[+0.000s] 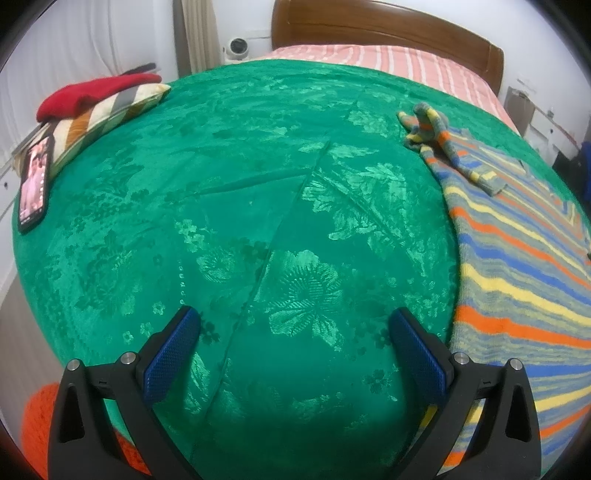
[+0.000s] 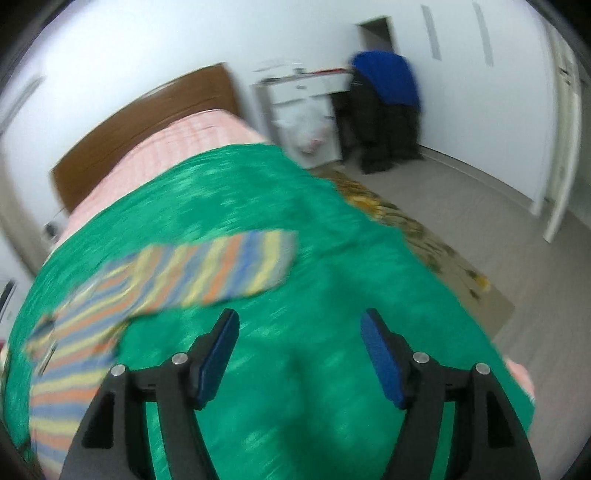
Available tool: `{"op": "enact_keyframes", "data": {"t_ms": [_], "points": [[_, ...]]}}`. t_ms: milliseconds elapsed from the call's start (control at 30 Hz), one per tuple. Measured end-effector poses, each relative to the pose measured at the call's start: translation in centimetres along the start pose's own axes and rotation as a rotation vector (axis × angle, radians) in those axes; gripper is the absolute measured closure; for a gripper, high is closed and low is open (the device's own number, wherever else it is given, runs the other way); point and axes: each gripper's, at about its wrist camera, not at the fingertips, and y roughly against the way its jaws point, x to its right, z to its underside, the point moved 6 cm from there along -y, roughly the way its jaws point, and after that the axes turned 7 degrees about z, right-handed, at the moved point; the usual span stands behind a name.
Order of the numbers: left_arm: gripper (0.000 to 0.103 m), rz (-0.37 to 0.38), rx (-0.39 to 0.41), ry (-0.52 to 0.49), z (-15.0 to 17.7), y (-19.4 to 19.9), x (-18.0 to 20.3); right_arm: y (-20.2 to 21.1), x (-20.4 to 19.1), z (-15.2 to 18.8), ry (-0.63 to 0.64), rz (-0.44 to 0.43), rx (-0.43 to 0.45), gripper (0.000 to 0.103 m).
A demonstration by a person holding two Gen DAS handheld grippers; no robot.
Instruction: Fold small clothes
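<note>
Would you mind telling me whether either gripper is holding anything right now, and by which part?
Nothing is held: the left gripper and right gripper are both open, empty.

Cloth, plastic and wood on the bed

The green embossed floral bedspread [image 1: 258, 206] looks plush with a soft sheen; the striped knitted sweater [image 1: 517, 280] is coarse, matt wool (ribbed at its edge); the blue gripper pads [image 1: 171, 356] are dimpled rubbery plastic; the brown wooden headboard [image 1: 388, 35] is glossy.

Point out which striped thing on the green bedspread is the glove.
The small striped glove, fingers splayed, lying at the far end of the large striped garment; the striped pillow sits across the bed.
</note>
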Motion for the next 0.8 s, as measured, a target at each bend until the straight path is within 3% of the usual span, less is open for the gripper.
{"op": "enact_keyframes", "data": {"t_ms": [267, 433, 533, 667, 800], "points": [[0.000, -0.002, 0.011, -0.010, 0.2, 0.1, 0.0, 3.1, -9.3, 6.7, 0.153, -0.188, 0.024, 0.029], [0.001, 0.004, -0.034, -0.034, -0.2, 1.0, 0.3, 0.3, -11.6, 10.8, 0.269, -0.184, -0.038, 0.029], [0.001, 0.033, 0.039, -0.085, -2.1, 3.6, 1.8, -0.5, -10.8, 11.9, 0.237, -0.195, -0.088, 0.029], [0.001, 0.169, 0.117, -0.262, -7.2, 6.1, 7.8, -0.9, -10.1, 12.2, 0.222, -0.205, -0.094, 0.027], [0.001, 0.298, 0.057, -0.578, -10.2, 3.8, 16.5, -1.1, -10.5, 12.4, 0.237, -0.206, -0.085, 0.022]]}}
